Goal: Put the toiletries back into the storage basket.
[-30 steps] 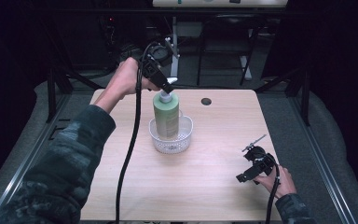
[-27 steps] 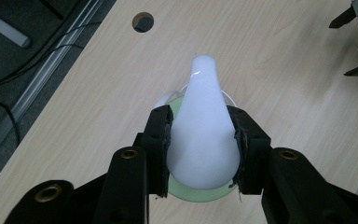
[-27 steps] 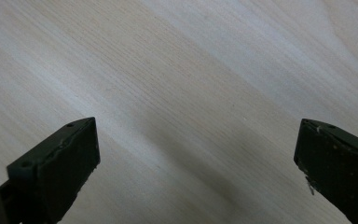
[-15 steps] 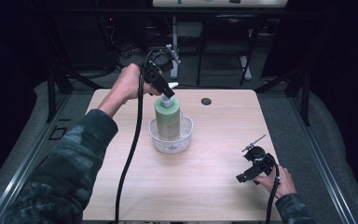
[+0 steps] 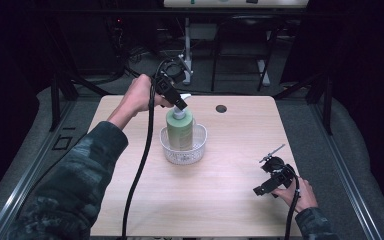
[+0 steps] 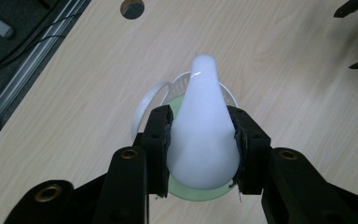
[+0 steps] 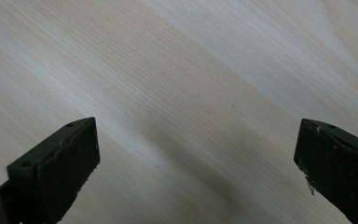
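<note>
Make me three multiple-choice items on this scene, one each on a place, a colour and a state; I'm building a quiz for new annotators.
1. Where does the bottle stand?
A. in the white basket
B. flat on the table's near edge
C. on the floor

2. What colour is the bottle's body?
A. red
B. pale green
C. blue

3. What is the left gripper doing?
A. hanging open over bare wood
B. lying on the table
C. clamped on the bottle's white pump top

Answers:
1. A: the high view shows the bottle upright with its base inside the basket.
2. B: its side is pale green in the high view.
3. C: in the left gripper view both fingers press the sides of the pump top.
</note>
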`<state>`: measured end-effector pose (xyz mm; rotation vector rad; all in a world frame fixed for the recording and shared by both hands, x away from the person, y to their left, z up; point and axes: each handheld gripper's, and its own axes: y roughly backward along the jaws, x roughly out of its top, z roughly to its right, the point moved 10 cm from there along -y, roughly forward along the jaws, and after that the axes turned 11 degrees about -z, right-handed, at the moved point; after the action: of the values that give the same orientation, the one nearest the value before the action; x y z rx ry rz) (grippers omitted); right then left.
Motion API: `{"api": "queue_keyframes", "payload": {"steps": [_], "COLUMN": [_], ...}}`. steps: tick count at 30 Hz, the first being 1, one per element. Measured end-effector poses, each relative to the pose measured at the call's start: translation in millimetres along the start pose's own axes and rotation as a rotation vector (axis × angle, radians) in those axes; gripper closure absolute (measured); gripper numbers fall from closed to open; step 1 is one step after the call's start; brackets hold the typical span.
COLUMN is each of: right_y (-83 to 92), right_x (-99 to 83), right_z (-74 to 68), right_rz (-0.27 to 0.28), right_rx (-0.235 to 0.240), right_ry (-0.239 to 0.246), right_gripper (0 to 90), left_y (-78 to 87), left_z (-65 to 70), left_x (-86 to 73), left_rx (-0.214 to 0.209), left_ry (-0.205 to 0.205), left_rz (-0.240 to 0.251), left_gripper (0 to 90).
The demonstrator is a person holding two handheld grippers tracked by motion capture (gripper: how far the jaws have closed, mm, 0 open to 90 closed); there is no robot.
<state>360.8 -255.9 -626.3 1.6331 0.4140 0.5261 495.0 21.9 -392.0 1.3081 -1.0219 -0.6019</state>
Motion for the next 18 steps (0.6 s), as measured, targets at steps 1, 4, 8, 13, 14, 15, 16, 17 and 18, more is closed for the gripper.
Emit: {"api": "queue_keyframes", "payload": {"steps": [1,4,8,13,14,15,16,17,18], "right_y": [0.1,0.1,0.1,-0.4,-0.4,-0.5,-0.4,-0.4,-0.2], "right_x": [0.0,0.2,0.0,0.1,0.1,-0.1,-0.1,-0.1,-0.2], "right_z": [-0.1,-0.1,-0.1,-0.2,0.0,1.3,1.2,1.2,0.9], "right_rz": [0.000,0.001,0.001,-0.001,-0.001,-0.001,-0.001,-0.001,-0.001], "right_rx": [0.000,-0.001,0.000,0.000,-0.002,-0.011,-0.010,-0.010,-0.008], "right_ry": [0.000,0.001,0.001,0.001,0.002,0.009,0.009,0.009,0.007], "right_gripper": [0.0,0.0,0.0,0.0,0.0,0.0,0.0,0.0,0.0], "left_y": [-1.1,-4.3,-8.1,-12.6,-13.4,-14.3,-15.1,-15.1,-16.5], "left_z": [0.2,0.8,1.9,1.9,2.0,2.3,2.2,2.2,2.6], "left_x": [-0.4,-0.9,-1.6,-2.7,-3.1,-3.6,-3.8,-3.8,-4.2], "left_rx": [-0.001,-0.002,-0.002,-0.004,-0.006,-0.008,-0.008,-0.008,-0.011], "left_ry": [-0.003,-0.004,-0.007,-0.009,-0.008,-0.008,-0.009,-0.009,-0.004], "left_rz": [-0.004,-0.009,-0.015,-0.022,-0.024,-0.025,-0.025,-0.025,-0.023], "left_gripper": [63.2,63.2,63.2,63.2,63.1,63.1,63.1,63.1,63.1]}}
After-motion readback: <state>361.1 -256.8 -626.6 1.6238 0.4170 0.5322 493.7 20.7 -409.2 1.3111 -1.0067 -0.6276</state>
